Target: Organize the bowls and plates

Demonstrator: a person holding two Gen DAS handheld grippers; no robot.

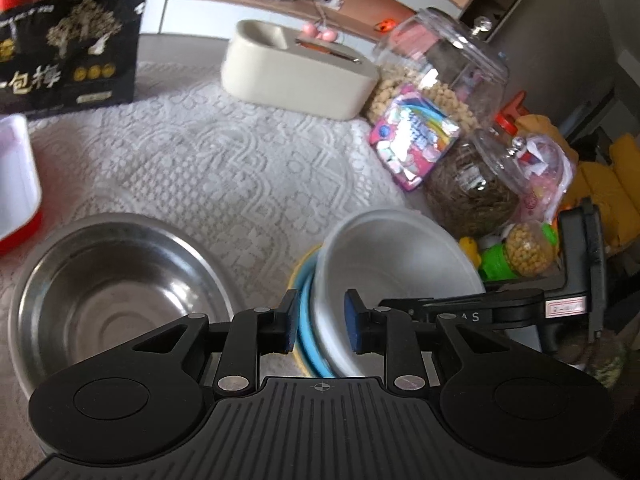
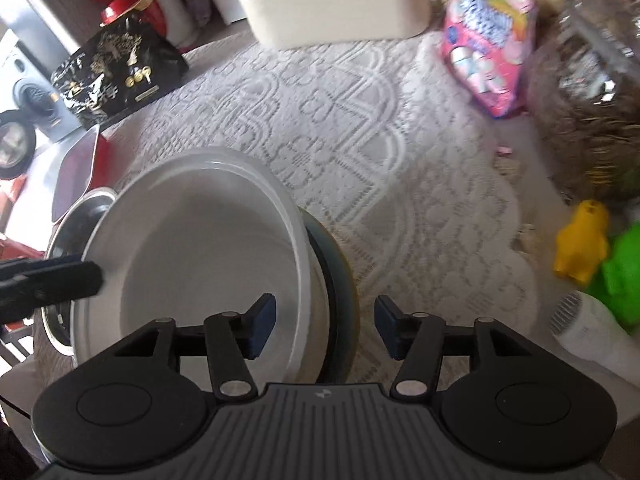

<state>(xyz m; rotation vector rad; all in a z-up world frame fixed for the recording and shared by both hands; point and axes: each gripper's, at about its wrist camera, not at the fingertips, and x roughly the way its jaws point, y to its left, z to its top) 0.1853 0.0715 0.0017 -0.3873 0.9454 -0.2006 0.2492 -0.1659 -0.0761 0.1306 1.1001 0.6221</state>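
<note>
A white bowl [image 1: 394, 258] sits tilted on a blue plate [image 1: 306, 320] and a yellow plate [image 1: 299, 270] on the lace cloth. My left gripper [image 1: 321, 320] straddles the near rims of the bowl and blue plate; its pads stand apart, and I cannot tell if they grip. A steel bowl [image 1: 116, 292] stands to its left. In the right wrist view the white bowl [image 2: 200, 256] leans over a dark-rimmed plate [image 2: 340, 276]. My right gripper [image 2: 325, 326] is open around the rims of bowl and plate. The steel bowl [image 2: 76, 216] shows behind on the left.
A beige box [image 1: 296, 68], glass jars [image 1: 444, 68], a pink sweets bag [image 1: 416, 136] and toys [image 1: 516, 248] crowd the right and back. A black package [image 1: 68, 52] and a red-and-white container [image 1: 16, 184] stand left. Yellow and green toys [image 2: 592, 248] lie right.
</note>
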